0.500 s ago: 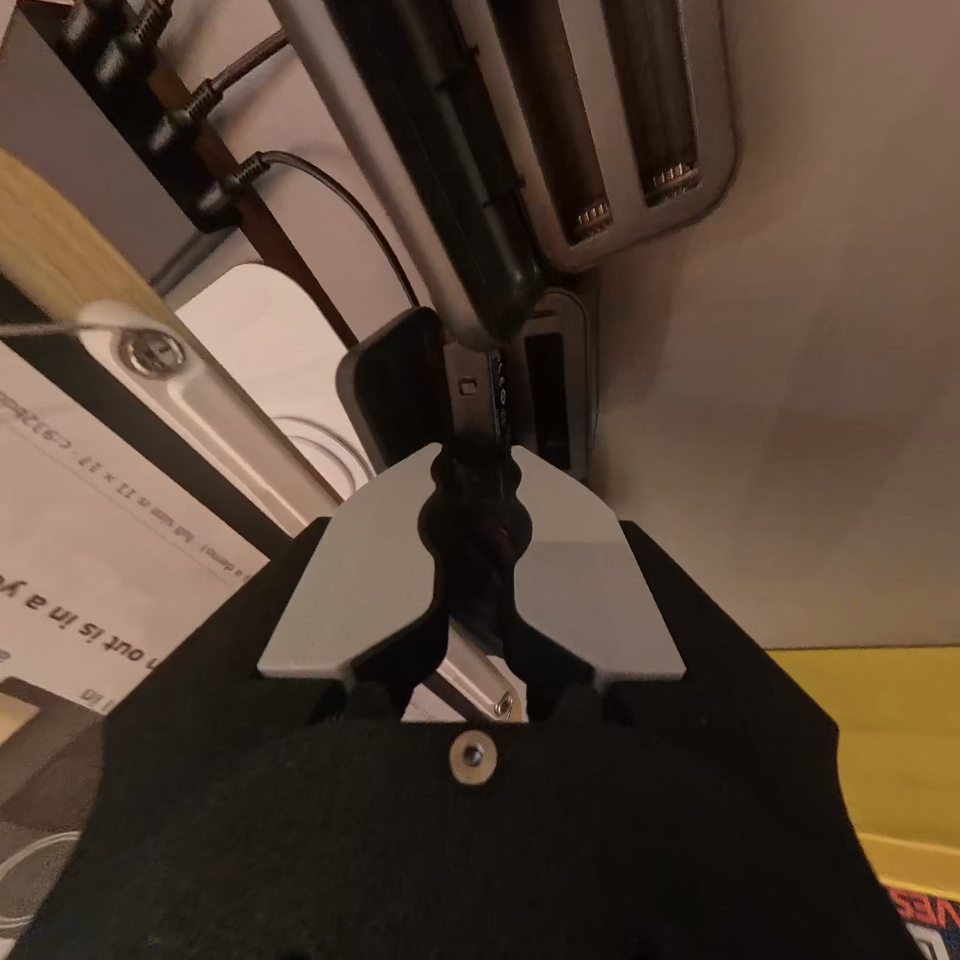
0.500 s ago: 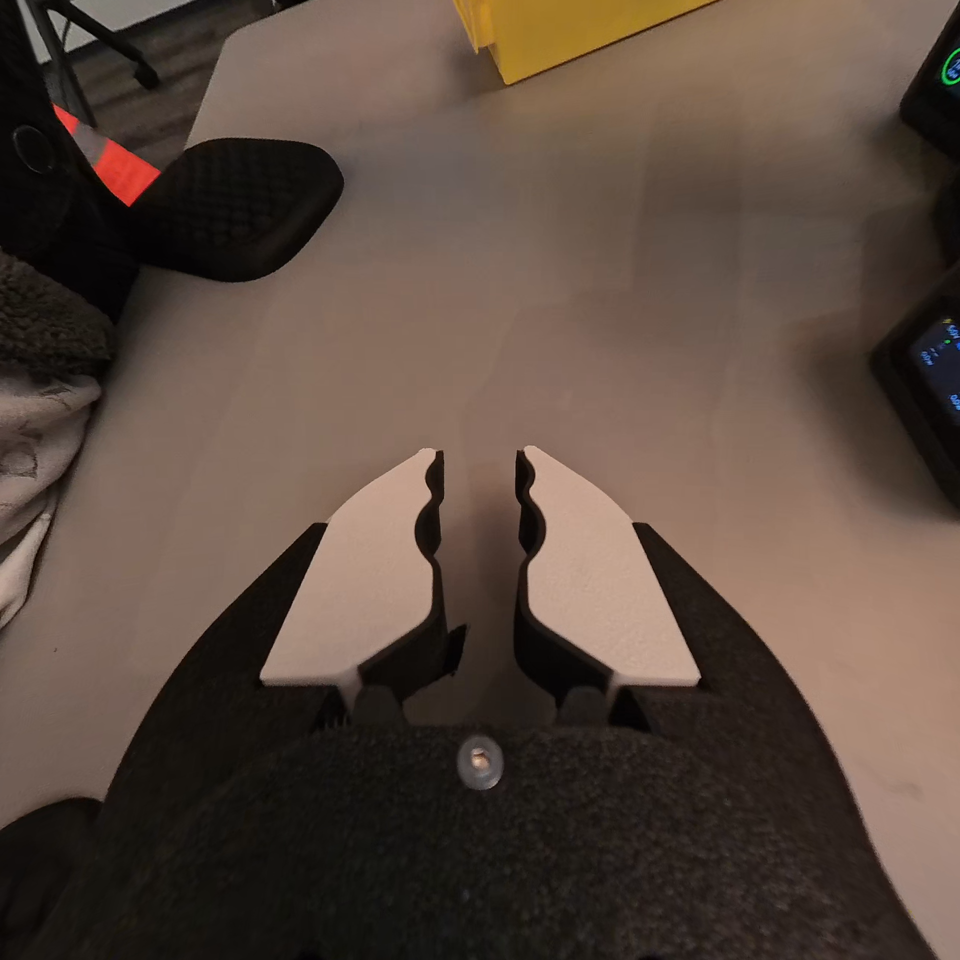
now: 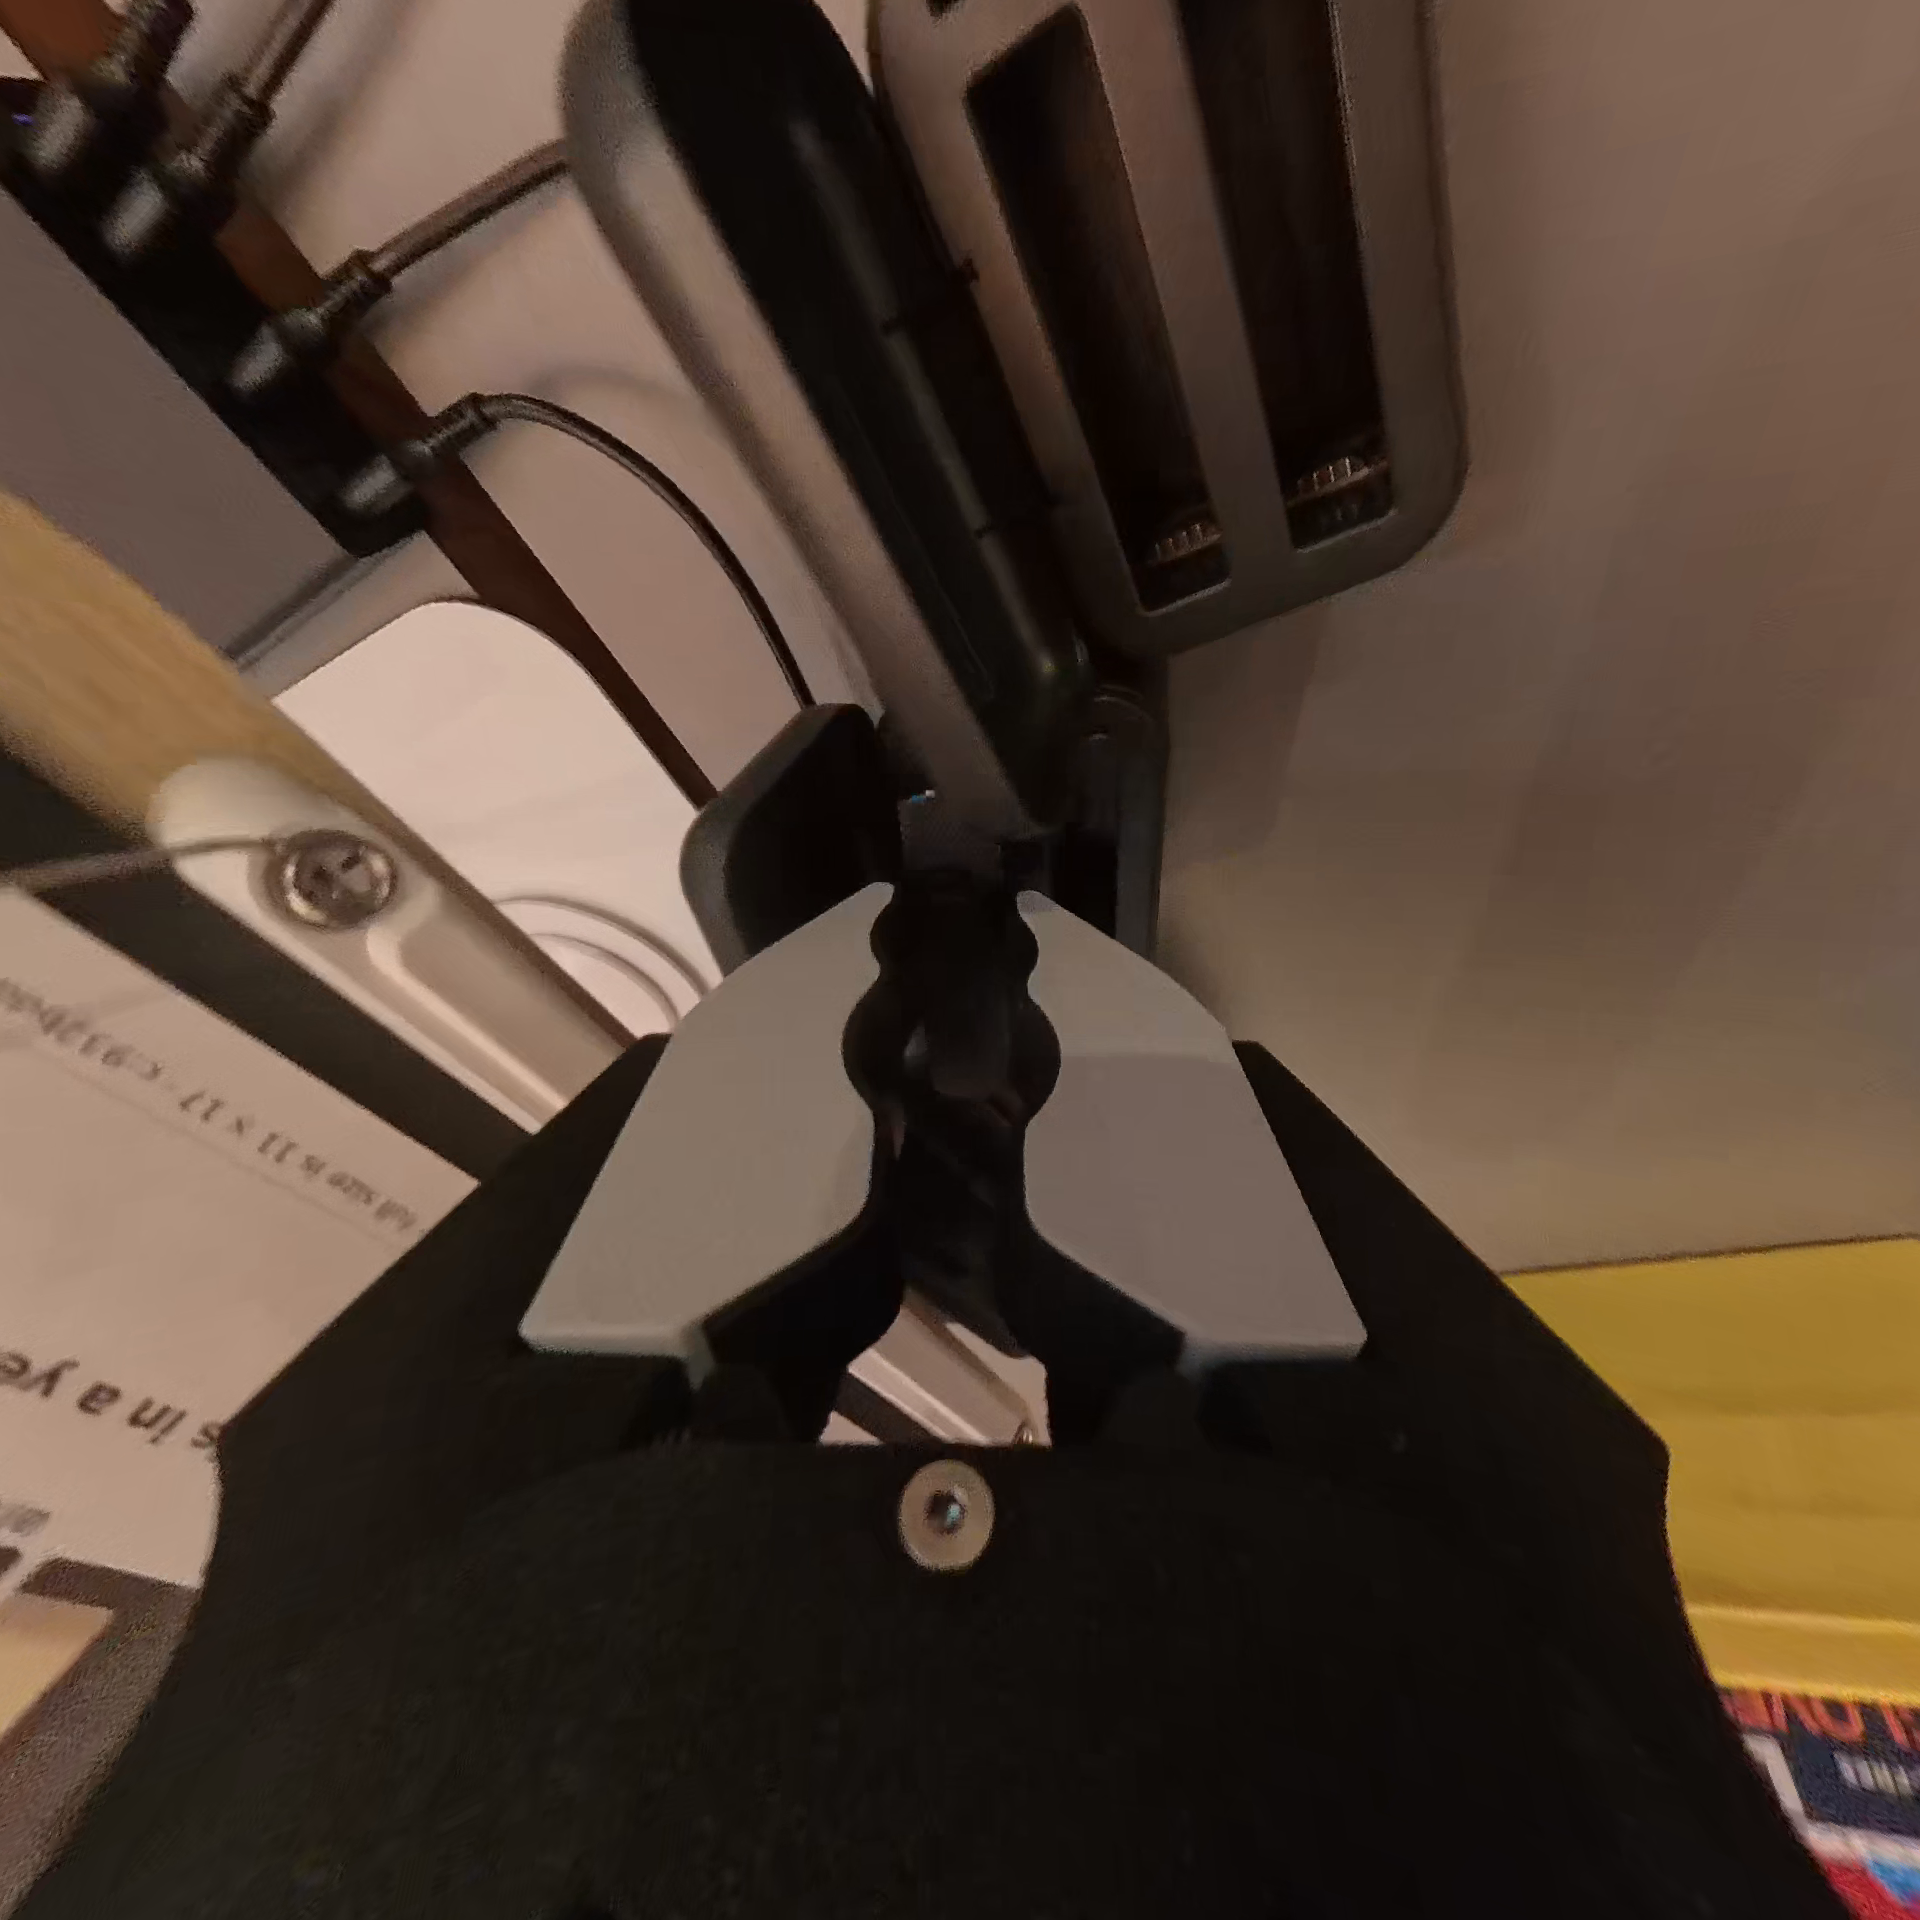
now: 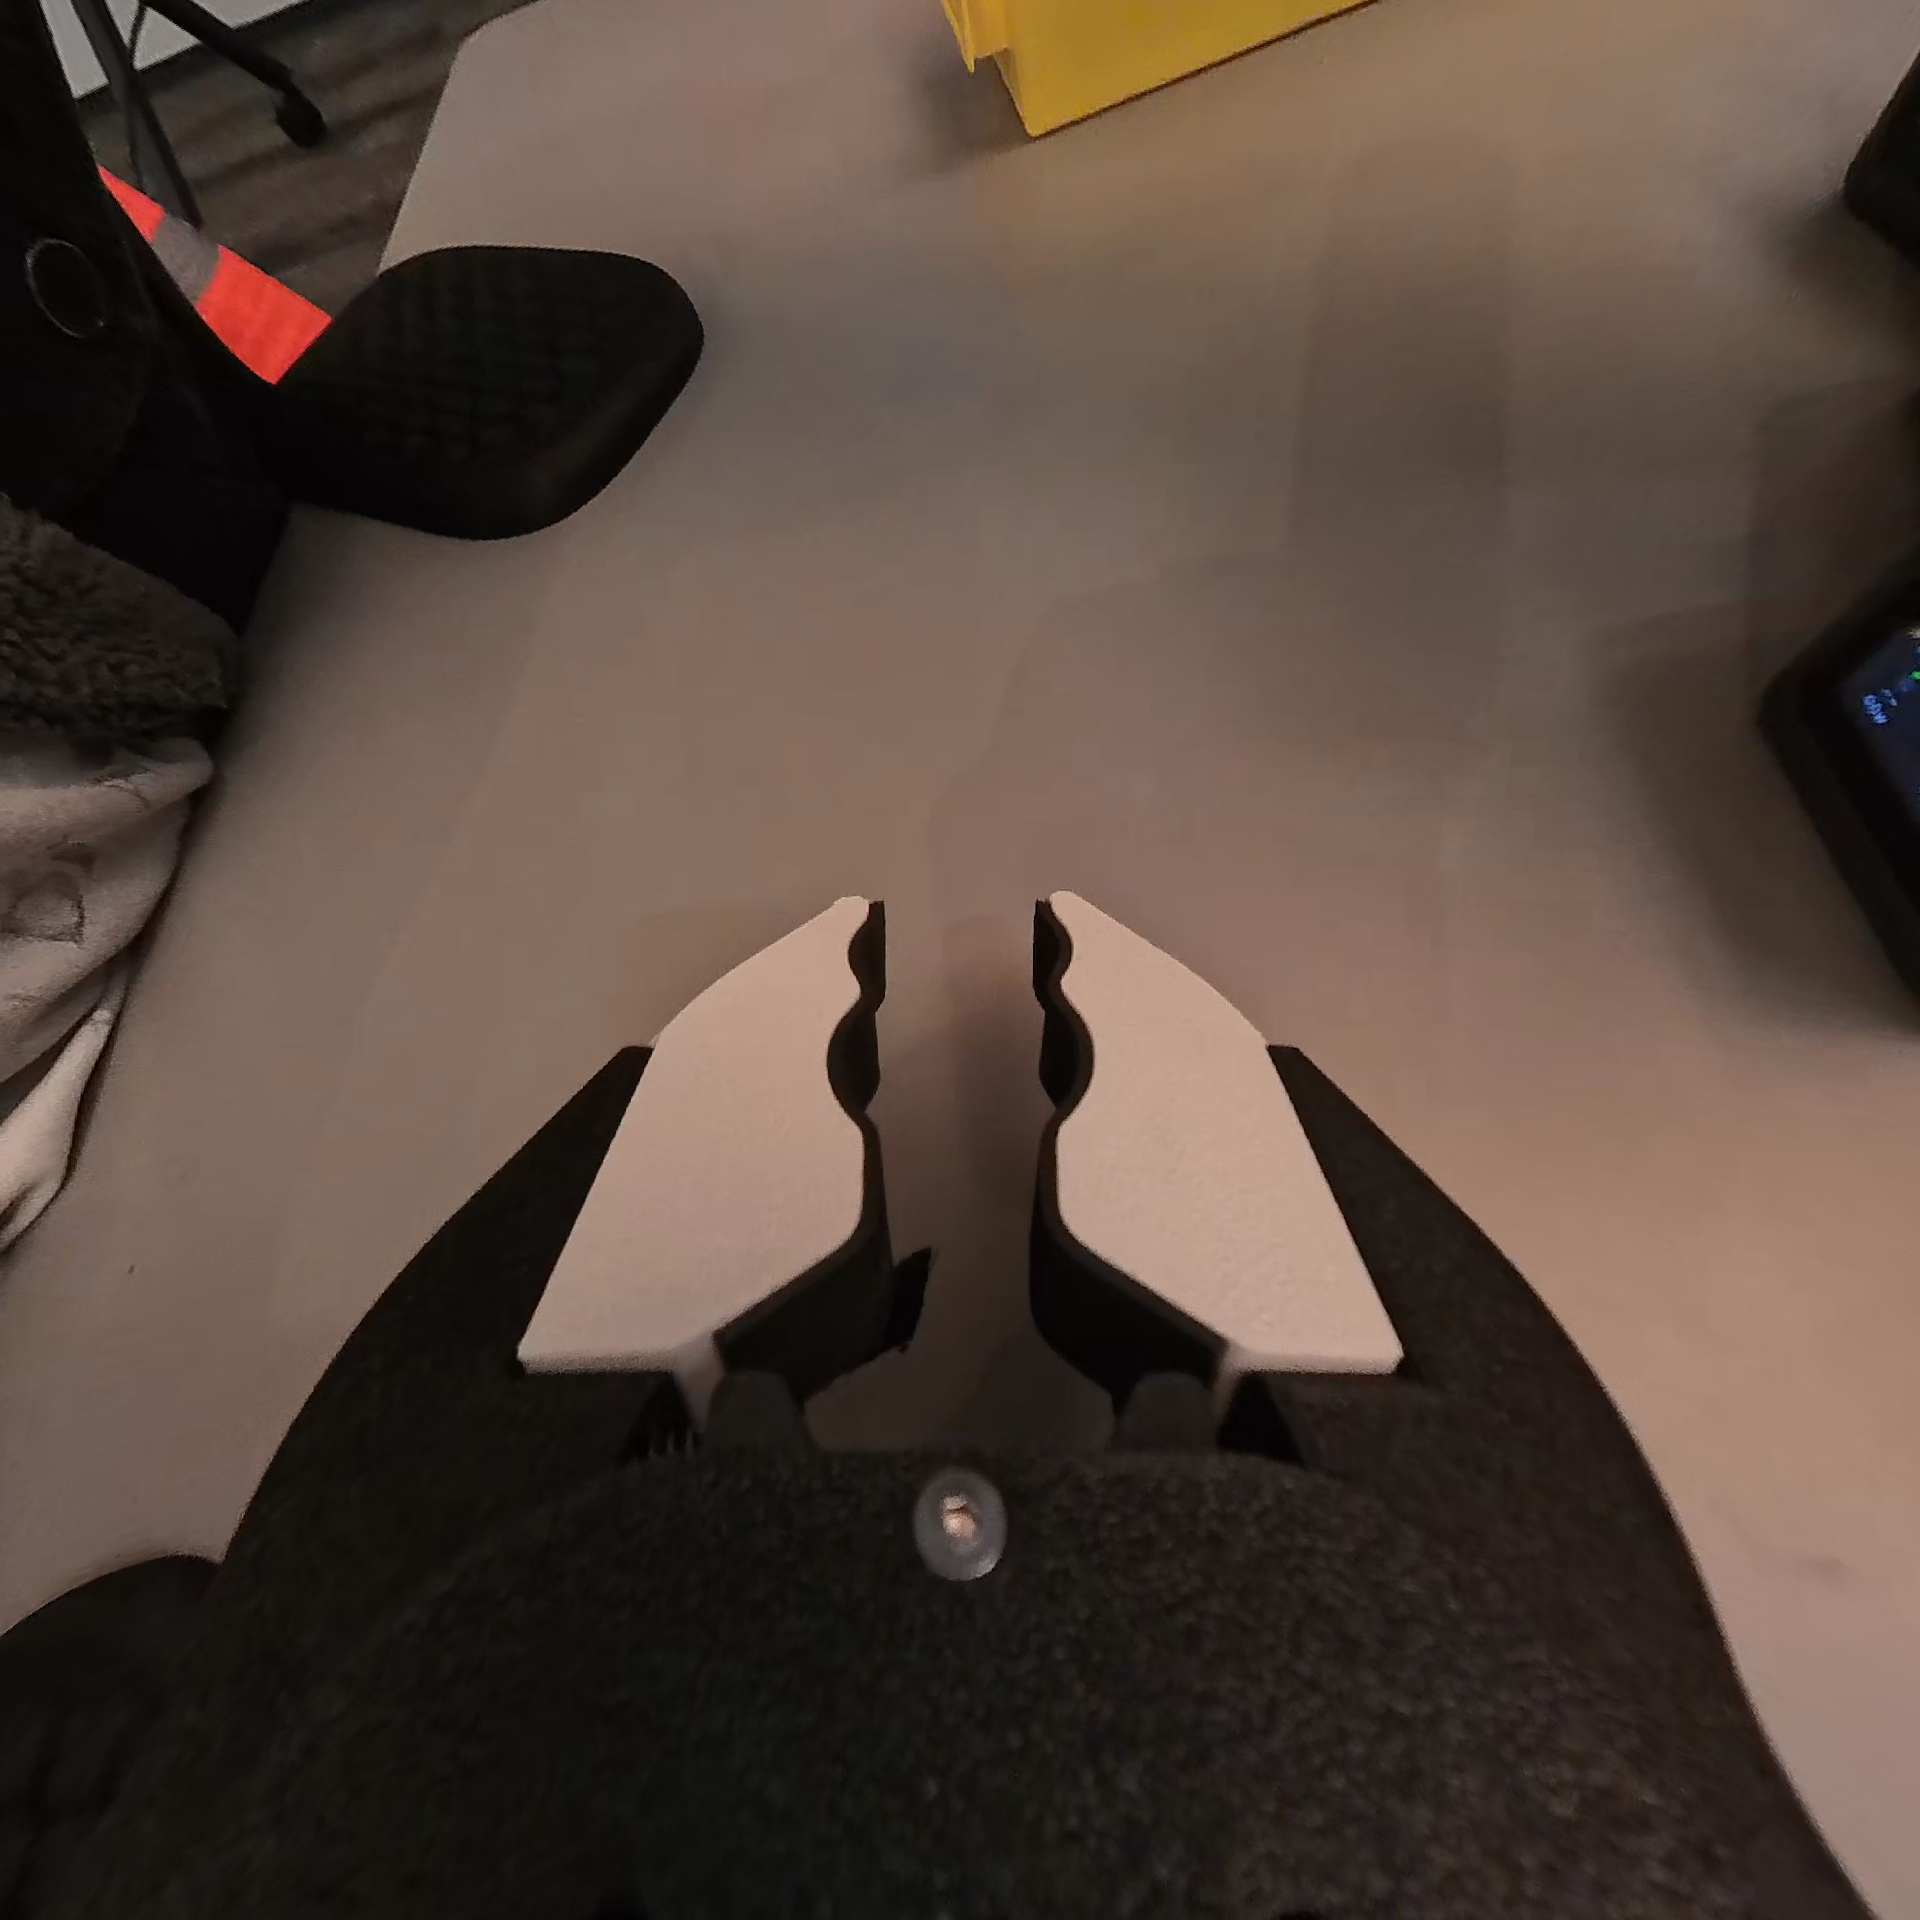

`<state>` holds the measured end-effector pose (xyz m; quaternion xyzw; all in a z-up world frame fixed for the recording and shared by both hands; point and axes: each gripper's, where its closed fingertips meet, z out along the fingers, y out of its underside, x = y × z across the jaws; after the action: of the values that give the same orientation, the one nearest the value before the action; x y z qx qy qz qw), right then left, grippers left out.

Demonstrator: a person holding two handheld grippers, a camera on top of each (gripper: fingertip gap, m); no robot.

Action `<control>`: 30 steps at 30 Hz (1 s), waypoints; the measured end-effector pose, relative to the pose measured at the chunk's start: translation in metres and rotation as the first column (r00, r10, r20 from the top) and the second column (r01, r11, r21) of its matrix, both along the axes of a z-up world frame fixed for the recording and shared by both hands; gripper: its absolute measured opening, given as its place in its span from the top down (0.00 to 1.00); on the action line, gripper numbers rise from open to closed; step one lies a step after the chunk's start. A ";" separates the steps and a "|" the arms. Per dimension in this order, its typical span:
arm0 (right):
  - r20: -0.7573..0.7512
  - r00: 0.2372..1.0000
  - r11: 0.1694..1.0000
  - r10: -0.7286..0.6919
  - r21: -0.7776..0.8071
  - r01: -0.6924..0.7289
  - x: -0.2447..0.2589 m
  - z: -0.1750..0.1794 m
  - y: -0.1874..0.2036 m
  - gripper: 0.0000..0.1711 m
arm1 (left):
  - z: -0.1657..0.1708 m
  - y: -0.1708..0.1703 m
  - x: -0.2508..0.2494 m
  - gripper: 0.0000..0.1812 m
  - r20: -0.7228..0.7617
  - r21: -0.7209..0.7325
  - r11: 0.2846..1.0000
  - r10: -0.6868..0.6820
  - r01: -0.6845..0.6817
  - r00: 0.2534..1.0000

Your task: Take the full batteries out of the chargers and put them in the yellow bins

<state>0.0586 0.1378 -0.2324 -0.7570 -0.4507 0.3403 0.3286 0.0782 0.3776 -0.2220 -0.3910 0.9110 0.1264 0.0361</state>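
Extraction step: left gripper (image 3: 954,904) clamped on a dark battery (image 3: 940,1060) at the charger (image 3: 1132,831); right gripper (image 4: 958,914) parted, empty; next, carry to the yellow bin (image 3: 1745,1434).

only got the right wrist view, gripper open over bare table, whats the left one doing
Observer: The left gripper is shut on the end of a long dark battery.
Operator: any free slots in the charger
Observer: Yes, the grey charger beside the battery shows two empty slots.
Operator: bin near it?
Observer: A yellow bin shows at the lower right of the left wrist view.
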 end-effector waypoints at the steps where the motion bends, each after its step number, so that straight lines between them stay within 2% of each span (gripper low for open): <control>1: 0.002 1.000 1.000 0.001 -0.001 -0.001 0.000 0.000 0.000 0.84 | 0.001 0.000 0.000 0.90 0.031 -0.025 1.000 0.009 -0.008 0.999; 10: 0.012 1.000 1.000 0.017 -0.018 -0.017 -0.001 -0.005 -0.003 0.84 | 0.013 -0.005 0.007 0.91 0.281 -0.258 0.966 0.082 -0.007 0.956; 15: 0.011 1.000 1.000 0.018 -0.022 -0.018 0.000 -0.005 -0.003 0.84 | 0.008 -0.009 0.008 0.91 0.356 -0.333 0.943 0.117 0.008 0.927; 20: 0.012 1.000 0.999 0.023 -0.031 -0.022 0.000 -0.006 -0.004 0.84 | 0.004 -0.008 0.007 0.91 0.390 -0.309 0.951 0.106 0.022 0.915; 25: 0.015 1.000 0.999 0.024 -0.036 -0.023 0.000 -0.008 -0.005 0.84 | -0.001 -0.004 0.003 0.90 0.344 -0.220 0.975 0.090 -0.013 0.935; 30: 0.016 1.000 0.999 0.026 -0.034 -0.026 0.000 -0.007 -0.006 0.83 | 0.007 0.000 -0.001 0.90 0.360 -0.178 0.984 0.089 -0.026 0.929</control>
<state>0.0591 0.1315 -0.2392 -0.7593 -0.4574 0.3458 0.3077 0.0775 0.3777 -0.2155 -0.4359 0.8838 -0.0259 0.1682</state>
